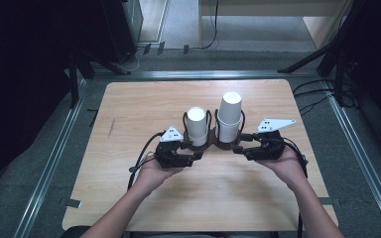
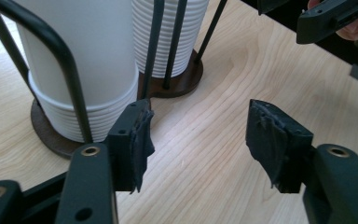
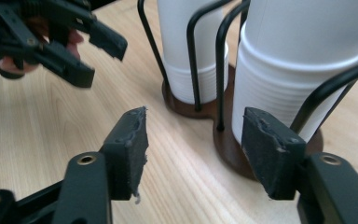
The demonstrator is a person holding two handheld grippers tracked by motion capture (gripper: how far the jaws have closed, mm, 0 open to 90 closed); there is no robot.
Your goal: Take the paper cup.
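Dark brown wooden twin-ring cup holder with black wire loops (image 1: 213,144) sits mid-counter (image 1: 129,109), two upright white paper cup stacks (image 1: 197,126) in it. Left claw (image 1: 194,156) and right claw (image 1: 238,148) flank base, both released, gripping nothing. Holder lies between claws, long axis across; both equally near.

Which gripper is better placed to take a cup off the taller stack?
Right. The right gripper sits beside the taller cup stack, jaws open; the left gripper is by the shorter stack.
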